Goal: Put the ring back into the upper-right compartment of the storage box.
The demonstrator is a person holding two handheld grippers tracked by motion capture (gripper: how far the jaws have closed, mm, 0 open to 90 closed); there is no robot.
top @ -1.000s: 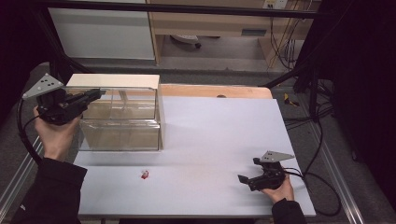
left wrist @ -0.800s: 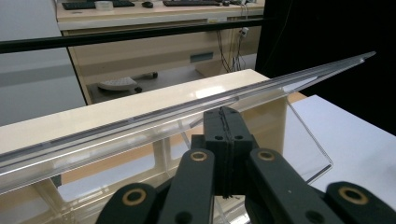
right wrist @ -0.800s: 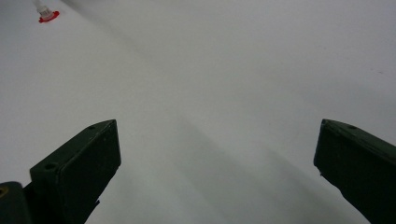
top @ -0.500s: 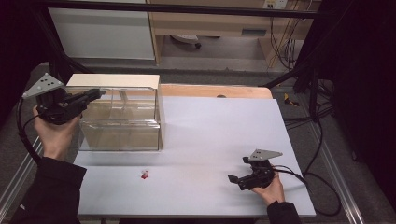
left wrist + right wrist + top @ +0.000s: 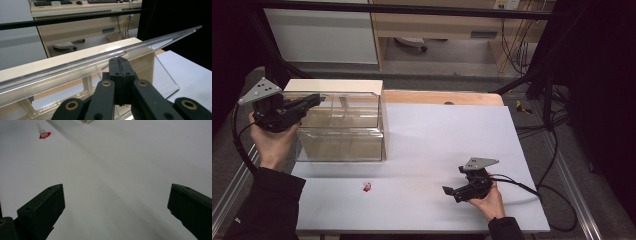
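Note:
A clear plastic box (image 5: 339, 135) stands at the table's left, against a cream board. My left gripper (image 5: 316, 99) is at the box's upper left rim. In the left gripper view its jaws are pressed together on the edge of the clear lid (image 5: 75, 67), which slants up to the right. My right gripper (image 5: 451, 194) hovers low over the white table (image 5: 437, 135) at the front right, jaws wide apart with nothing between them (image 5: 116, 202). A small red-and-white piece (image 5: 367, 187) lies on the table in front of the box, also seen far off as the red-and-white piece (image 5: 43, 133).
A wooden strip (image 5: 442, 97) runs along the table's far edge behind the white sheet. Cables (image 5: 537, 190) trail off the right side. A shelf unit (image 5: 437, 25) and black frame bars stand beyond the table.
My right gripper has slid left across the front of the table, toward the small red-and-white piece. The left gripper and the lid have stayed put.

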